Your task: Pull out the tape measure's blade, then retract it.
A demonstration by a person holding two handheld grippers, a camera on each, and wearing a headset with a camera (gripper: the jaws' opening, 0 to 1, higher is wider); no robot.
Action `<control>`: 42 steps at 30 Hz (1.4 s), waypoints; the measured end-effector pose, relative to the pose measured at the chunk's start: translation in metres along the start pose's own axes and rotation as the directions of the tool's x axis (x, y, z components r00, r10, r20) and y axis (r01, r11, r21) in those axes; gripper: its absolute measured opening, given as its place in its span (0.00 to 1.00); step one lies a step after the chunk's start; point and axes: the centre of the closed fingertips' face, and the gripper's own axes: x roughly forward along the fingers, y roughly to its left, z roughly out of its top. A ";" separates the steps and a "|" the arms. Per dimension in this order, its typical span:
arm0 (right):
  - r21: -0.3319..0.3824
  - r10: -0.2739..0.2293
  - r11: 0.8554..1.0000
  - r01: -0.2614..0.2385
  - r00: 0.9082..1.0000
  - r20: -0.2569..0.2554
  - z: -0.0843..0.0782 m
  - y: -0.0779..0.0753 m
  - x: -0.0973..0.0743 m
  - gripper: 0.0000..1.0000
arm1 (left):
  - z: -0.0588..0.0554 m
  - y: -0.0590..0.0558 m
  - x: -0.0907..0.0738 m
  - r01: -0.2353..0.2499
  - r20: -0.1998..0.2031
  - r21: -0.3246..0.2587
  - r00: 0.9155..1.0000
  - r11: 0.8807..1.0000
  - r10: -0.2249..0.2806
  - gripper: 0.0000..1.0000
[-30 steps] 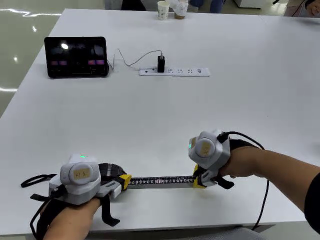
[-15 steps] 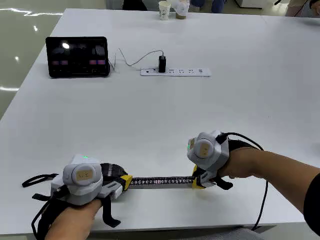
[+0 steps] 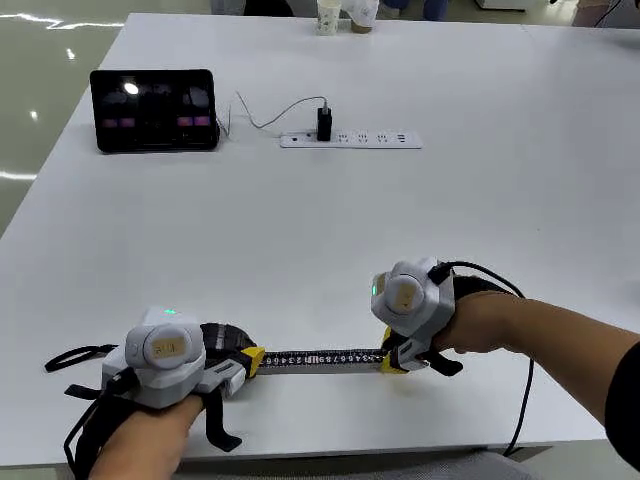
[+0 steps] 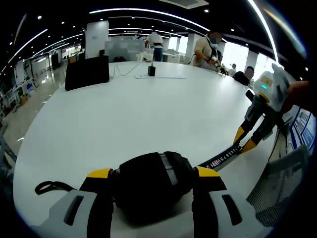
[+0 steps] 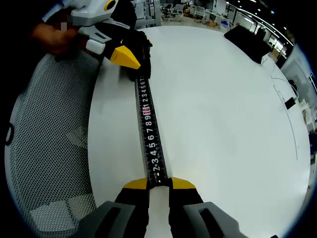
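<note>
Head view: left gripper (image 3: 243,363) jaws pinch the black tape measure case (image 3: 222,342) on the white tabletop (image 3: 420,220). Right gripper (image 3: 390,362) jaws pinch the tip of the blade (image 3: 320,358), which lies flat between the two grippers. Right gripper view: blade numerals 2 to 9 are legible, then a red mark. Paper cups (image 3: 327,17) stand at the far edge; their contents cannot be told.

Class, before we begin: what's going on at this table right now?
A person works two handheld grippers at a white table. The left gripper clamps the black tape measure case, while the right gripper pinches the tip of the blade. The blade is drawn out and lies flat on the table between them, numbers up. Whether it is going out or back cannot be told.
</note>
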 end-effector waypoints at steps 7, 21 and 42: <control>-0.019 -0.012 1.000 0.012 1.000 0.011 0.003 0.001 0.001 0.11 | 0.000 0.000 0.000 0.000 0.001 -0.002 1.000 1.000 0.000 0.59; -0.024 -0.011 1.000 0.012 1.000 0.024 0.009 0.001 0.004 0.11 | 0.000 0.001 0.000 0.001 0.001 -0.002 1.000 1.000 -0.001 0.59; -0.028 -0.018 0.999 0.019 0.999 0.026 0.016 0.002 0.006 0.11 | 0.000 0.002 0.000 0.003 0.002 -0.005 1.000 1.000 -0.003 0.59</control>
